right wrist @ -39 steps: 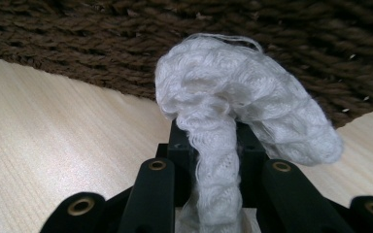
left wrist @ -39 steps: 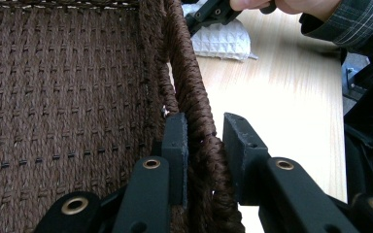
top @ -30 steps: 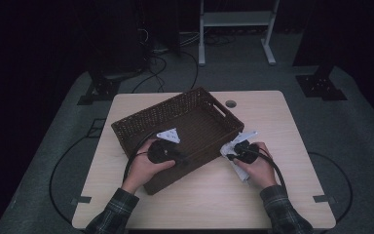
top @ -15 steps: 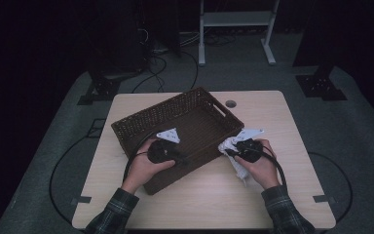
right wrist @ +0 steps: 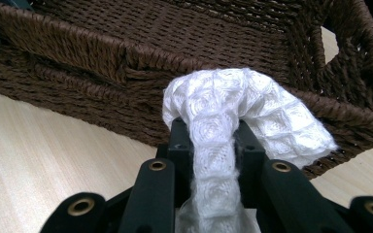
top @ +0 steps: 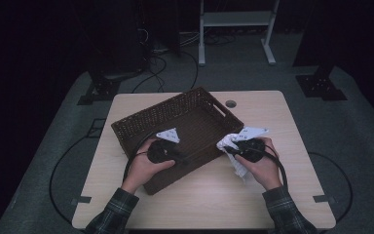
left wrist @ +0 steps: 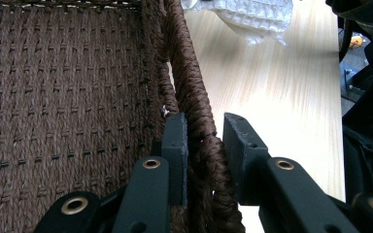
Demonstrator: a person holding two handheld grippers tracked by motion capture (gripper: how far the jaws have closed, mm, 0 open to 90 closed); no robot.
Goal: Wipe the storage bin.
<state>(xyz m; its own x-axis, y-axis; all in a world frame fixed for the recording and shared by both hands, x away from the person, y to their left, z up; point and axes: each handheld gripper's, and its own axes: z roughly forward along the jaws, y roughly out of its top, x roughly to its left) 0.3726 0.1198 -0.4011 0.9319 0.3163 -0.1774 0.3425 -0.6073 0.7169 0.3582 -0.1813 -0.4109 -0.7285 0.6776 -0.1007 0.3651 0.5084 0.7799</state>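
Dim room, pale desk [top: 204, 195]; our left gripper [left wrist: 205, 145] stays clamped on the wicker basket [top: 185, 122] rim; our right gripper [right wrist: 210, 138], pinching the white cloth [right wrist: 233, 107], has lifted it off the desk beside the basket, likely ready to drop inside.

White waffle cloth [right wrist: 223, 121] — bunched, beside basket [right wrist: 102, 53]

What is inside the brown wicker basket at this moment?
The wicker basket shows its bare woven floor. The left gripper covers the part under it. The white cloth is outside, in the right gripper.
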